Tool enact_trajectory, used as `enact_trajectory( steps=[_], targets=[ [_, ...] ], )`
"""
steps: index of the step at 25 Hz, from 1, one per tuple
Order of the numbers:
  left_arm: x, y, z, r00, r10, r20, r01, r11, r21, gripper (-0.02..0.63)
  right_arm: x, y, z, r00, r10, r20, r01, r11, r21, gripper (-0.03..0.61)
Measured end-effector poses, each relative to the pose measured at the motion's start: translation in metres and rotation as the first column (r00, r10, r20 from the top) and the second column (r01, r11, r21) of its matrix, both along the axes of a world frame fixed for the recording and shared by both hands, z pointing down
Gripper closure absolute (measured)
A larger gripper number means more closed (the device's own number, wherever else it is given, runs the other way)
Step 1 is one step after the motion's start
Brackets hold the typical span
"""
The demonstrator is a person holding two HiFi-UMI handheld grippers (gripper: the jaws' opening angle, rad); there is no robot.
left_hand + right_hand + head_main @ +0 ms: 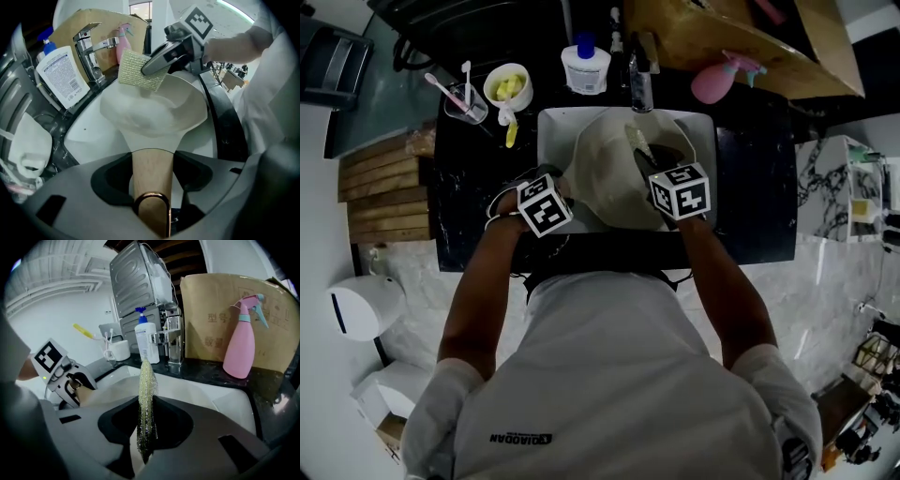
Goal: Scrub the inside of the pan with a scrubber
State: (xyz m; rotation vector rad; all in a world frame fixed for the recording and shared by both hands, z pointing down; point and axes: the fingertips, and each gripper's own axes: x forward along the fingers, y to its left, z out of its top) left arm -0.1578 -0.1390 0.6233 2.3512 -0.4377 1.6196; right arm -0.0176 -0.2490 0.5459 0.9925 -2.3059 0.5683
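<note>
Holding check: left gripper (151, 187) is clamped on the light wooden handle (150, 168) of the cream round pan (154, 112). Pan sits tilted in the white sink (551, 127), handle-to-bowl axis running away toward the chrome tap (91, 51). Right gripper (154, 63) pinches the yellow-green mesh scrubber (140, 70) at the pan's far rim; contact unclear. Bowl lies below the scrubber, toward the left gripper, so I'd sweep down and inward. Tight behind: tap and white pump bottle (63, 75) near the rim; sink walls flank.
</note>
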Motion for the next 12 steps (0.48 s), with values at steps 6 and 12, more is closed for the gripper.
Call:
enact_trajectory(
  steps=[6,12],
  targets=[
    [-0.001,-0.001,-0.001,1.0,0.005,-0.001,-0.005,1.0,0.011,0.337,-0.01,-0.035,0.03,0.992,-0.005,-0.128,0.01,0.999,0.041,0.5],
    [0.0,0.0,0.0,1.0,0.006,-0.002,-0.006,1.0,0.009,0.337,-0.033,-0.042,0.048,0.99,-0.02,-0.141,0.025,0.999,0.029,0.497]
  ],
)
